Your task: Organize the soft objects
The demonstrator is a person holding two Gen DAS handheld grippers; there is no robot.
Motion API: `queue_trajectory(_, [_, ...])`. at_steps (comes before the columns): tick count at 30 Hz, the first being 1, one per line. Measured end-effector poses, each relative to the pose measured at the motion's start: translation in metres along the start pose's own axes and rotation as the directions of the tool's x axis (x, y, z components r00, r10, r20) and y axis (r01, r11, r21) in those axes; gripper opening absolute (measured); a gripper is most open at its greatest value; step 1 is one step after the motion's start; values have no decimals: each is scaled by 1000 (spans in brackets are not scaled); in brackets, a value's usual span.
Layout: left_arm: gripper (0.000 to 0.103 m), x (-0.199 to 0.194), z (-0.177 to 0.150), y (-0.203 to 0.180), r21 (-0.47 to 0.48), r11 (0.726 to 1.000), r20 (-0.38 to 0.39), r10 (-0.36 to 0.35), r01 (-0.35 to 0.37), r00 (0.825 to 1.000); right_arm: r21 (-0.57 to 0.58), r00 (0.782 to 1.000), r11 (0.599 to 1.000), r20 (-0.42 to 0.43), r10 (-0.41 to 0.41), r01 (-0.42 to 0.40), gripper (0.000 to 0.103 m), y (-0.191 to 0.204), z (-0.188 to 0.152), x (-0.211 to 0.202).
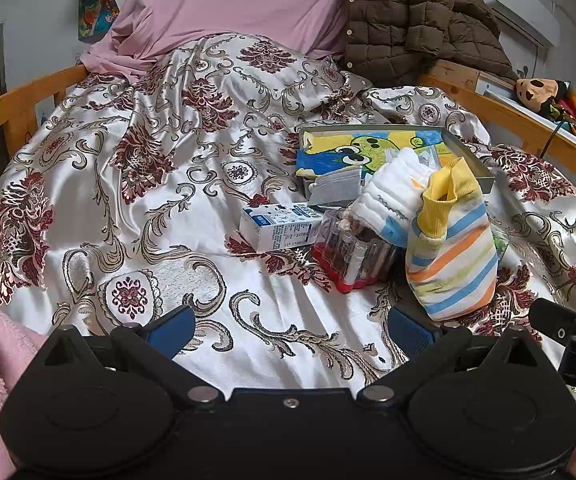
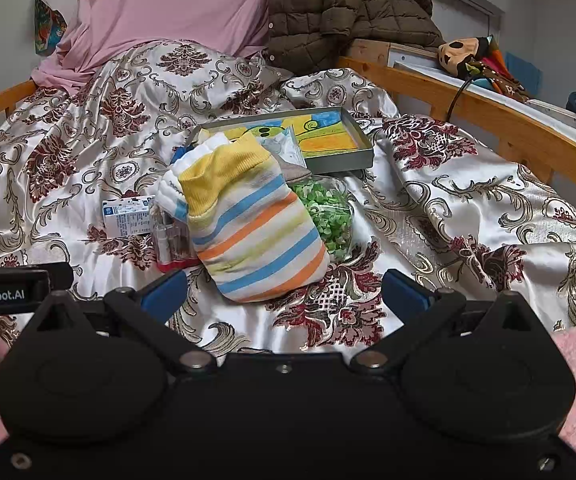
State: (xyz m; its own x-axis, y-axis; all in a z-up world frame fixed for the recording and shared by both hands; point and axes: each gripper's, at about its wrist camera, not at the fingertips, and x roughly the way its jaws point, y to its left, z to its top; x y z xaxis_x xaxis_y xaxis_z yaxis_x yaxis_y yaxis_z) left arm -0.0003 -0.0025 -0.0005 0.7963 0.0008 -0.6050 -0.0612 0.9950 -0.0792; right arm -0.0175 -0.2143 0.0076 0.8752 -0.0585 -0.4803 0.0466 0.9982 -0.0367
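Socks: one striped (image 2: 260,240), one white (image 1: 391,192).

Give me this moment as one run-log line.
left gripper: open, empty | right gripper: open, empty, facing striped yellow-cuffed sock | sock: lying on patterned satin bedspread, ungrasped | grey metal tray: behind sock

You see the striped sock (image 2: 256,236) covering most of the bag of green bits (image 2: 329,216) at 3 o'clock of it, and part of the white cloth (image 1: 391,188). The print on the milk carton (image 1: 280,226) is too small to read. The grey face mask (image 1: 337,188) hides the tray's (image 1: 467,160) near corner. At 9 o'clock, your right view's edge cuts off the lettering on the left gripper (image 2: 4,288).
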Motion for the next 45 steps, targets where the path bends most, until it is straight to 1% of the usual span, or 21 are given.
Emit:
queue_trajectory(22, [102, 0, 0, -1, 2, 1000, 0, 1, -1, 1000, 0, 1000, 1000, -2, 0, 0, 102, 1, 1, 0])
queue_trajectory(29, [102, 2, 0, 1, 0, 1000, -3, -2, 2, 1000, 18, 1000, 1000, -15, 18, -18, 102, -5, 0, 2])
queue_trajectory(33, [102, 4, 8, 2, 5, 1000, -4, -7, 7, 1000, 52, 997, 997, -45, 62, -60, 102, -14, 5, 10])
queue_trajectory(36, [102, 6, 18, 2, 17, 1000, 10, -8, 8, 1000, 106, 993, 991, -65, 94, -87, 102, -25, 12, 20])
queue_trajectory(39, [102, 14, 31, 4, 22, 1000, 17, -18, 18, 1000, 160, 986, 980, -98, 132, -115, 102, -38, 19, 37])
queue_trajectory(40, [102, 17, 36, 5, 31, 999, 19, -23, 22, 1000, 172, 981, 976, -115, 157, -136, 102, -41, 22, 46])
queue_trajectory(42, [102, 24, 44, 4, 60, 998, 29, -34, 32, 999, 161, 975, 975, -134, 176, -154, 102, -41, 25, 55])
queue_trajectory(45, [102, 35, 56, 3, 105, 992, 46, -69, 64, 997, 92, 964, 978, -170, 202, -189, 102, -33, 30, 71])
